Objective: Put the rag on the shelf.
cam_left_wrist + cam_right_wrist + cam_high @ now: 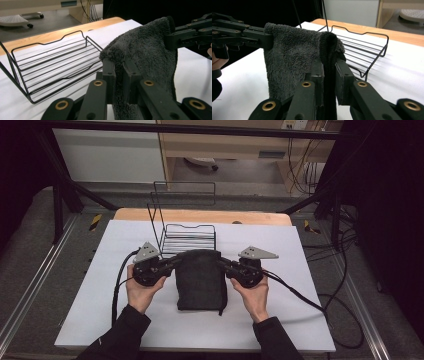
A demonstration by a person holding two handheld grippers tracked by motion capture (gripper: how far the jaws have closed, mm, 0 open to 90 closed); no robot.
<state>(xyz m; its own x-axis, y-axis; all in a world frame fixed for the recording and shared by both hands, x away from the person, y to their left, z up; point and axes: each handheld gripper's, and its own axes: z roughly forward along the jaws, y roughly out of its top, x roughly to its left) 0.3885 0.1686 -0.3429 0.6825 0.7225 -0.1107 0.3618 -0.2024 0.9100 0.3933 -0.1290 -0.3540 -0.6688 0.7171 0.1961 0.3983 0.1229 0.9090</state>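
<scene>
High view: the folded dark grey terry towel (201, 279) lies on the white table sheet (100, 310), just before the black wire rack (189, 238)

Left gripper view: left gripper (119, 72) pinches one top corner

Right gripper view: right gripper (329, 72) clamps the other; soft, light, floppy, so corners suit best

No text, label, brand, number or sign can be read anywhere here. The yellow-and-black striped patches (95, 221) on the frame beyond the table's far corners carry no lettering, and the small plate (272, 154) on the wooden furniture behind is too blurred to make out.
</scene>
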